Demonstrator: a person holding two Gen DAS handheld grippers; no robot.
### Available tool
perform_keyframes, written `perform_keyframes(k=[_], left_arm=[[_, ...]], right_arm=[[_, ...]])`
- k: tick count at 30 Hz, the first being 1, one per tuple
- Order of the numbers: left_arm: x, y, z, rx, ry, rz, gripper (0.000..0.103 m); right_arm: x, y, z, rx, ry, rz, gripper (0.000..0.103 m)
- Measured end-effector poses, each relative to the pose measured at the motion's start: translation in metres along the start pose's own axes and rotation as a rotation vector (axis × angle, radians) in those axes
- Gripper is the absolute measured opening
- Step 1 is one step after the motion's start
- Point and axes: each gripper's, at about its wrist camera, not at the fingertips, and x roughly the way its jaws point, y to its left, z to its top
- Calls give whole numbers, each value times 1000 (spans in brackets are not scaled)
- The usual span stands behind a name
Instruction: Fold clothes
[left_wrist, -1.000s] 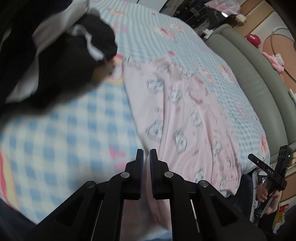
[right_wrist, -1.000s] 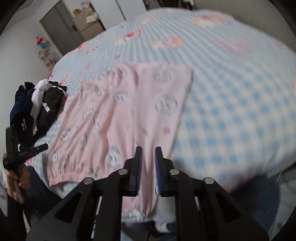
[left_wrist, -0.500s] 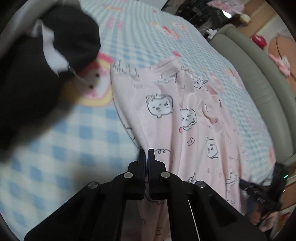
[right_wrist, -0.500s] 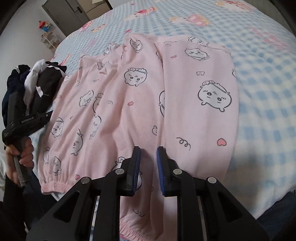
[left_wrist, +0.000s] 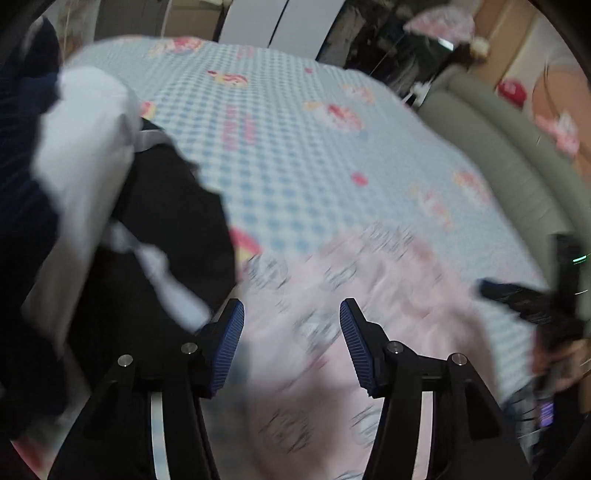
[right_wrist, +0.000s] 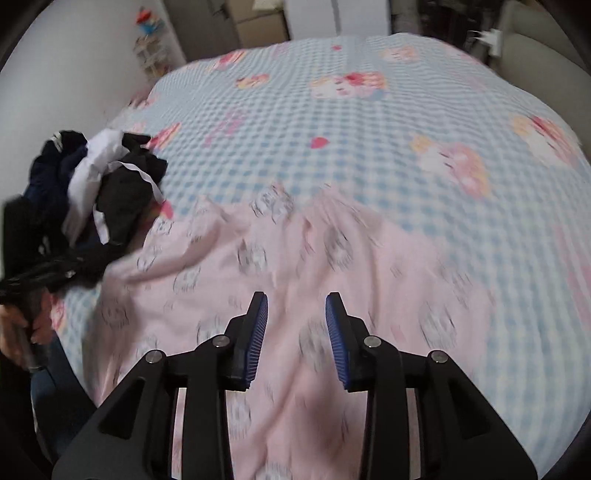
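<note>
behind it all runs a blue checked bed cover (left_wrist: 303, 173) with cartoon patches, and a grey padded bed frame (left_wrist: 517, 162) curves down the right of the left wrist view. we're looking along the left gripper (left_wrist: 291, 325), jaws spread wide with nothing between them, hanging over the pink printed garment (left_wrist: 369, 295). that garment lies rumpled on the near part of the bed, blurred, so we can't read its outline here. to its left, just beside it, sits a heap of dark and white clothes (left_wrist: 122, 229). at the right edge we catch the right gripper (left_wrist: 532, 299) and the hand (left_wrist: 565, 365) that holds it.

over to the right wrist view now: same checked bed, a pale wall and a doorway far behind. the right gripper's jaws stand apart too, empty, above the pink garment (right_wrist: 295, 280). it spreads across the near edge of the bed with ridges and creases running away from us, its far edge bunched. the dark heap (right_wrist: 107, 195) sits at its left corner, and the left gripper (right_wrist: 44, 273) shows blurred in a hand (right_wrist: 26, 328) at the left margin.

our read on the cloth: thin, light and limp, so it will sag and drape from any single pinch and won't hold a line by itself. it looks matte enough to grip well in ribbed pads. we'd take it at a hem or corner, one gripper on each, well apart, so the edge stays taut between them. whether this rumpled lie is mid-fold or mid-spreading, we can't tell.
</note>
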Motion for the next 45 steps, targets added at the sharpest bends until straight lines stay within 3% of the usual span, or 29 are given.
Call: perform_keyframes(k=[3, 8, 9, 10, 11, 12, 14, 15, 16, 18, 20, 26, 28, 30, 35, 36, 38, 42, 45], left_arm=[[13, -1, 19, 17, 8, 11, 56], [40, 1, 35, 40, 25, 36, 54], [46, 3, 34, 43, 30, 43, 45], [52, 5, 34, 46, 33, 45, 31], [53, 5, 33, 49, 34, 24, 4], [50, 5, 33, 52, 23, 17, 4], [31, 2, 39, 89, -54, 52, 4], [22, 1, 42, 105, -92, 70, 4], [12, 3, 47, 109, -125, 91, 4], [-1, 11, 55, 101, -163, 90, 4], [10, 21, 57, 85, -137, 89, 4], [64, 35, 48, 84, -26, 142, 8], [60, 36, 51, 61, -16, 130, 8], [50, 37, 52, 25, -22, 104, 9], [-3, 9, 21, 73, -102, -3, 24], [-15, -1, 10, 98, -116, -31, 31], [-29, -19, -11, 138, -114, -89, 35], [-36, -50, -45, 146, -85, -188, 35], [-30, -57, -82, 106, -38, -202, 35]], right_arm=[[41, 8, 35, -20, 36, 45, 33], [114, 24, 64, -60, 84, -4, 33], [121, 24, 66, -67, 87, 2, 34], [128, 25, 69, -74, 89, 7, 41], [135, 26, 71, -81, 92, 13, 48], [142, 27, 73, -88, 95, 19, 54], [156, 28, 77, -102, 100, 30, 29], [163, 29, 79, -110, 103, 36, 9], [168, 29, 81, -115, 102, 42, 7], [151, 22, 88, -85, 30, 50, 6], [141, 14, 94, -52, -17, 73, 6], [174, -12, 90, 104, 18, 147, 8], [180, -21, 86, 159, 24, 149, 17], [161, -23, 87, 157, -8, 138, 25], [103, -10, 84, 114, -73, 136, 25], [90, -3, 76, 88, -76, 143, 25], [63, 13, 54, 55, -75, 164, 25], [29, 32, -4, 69, -58, 181, 25], [19, 35, -49, 114, -44, 166, 25]])
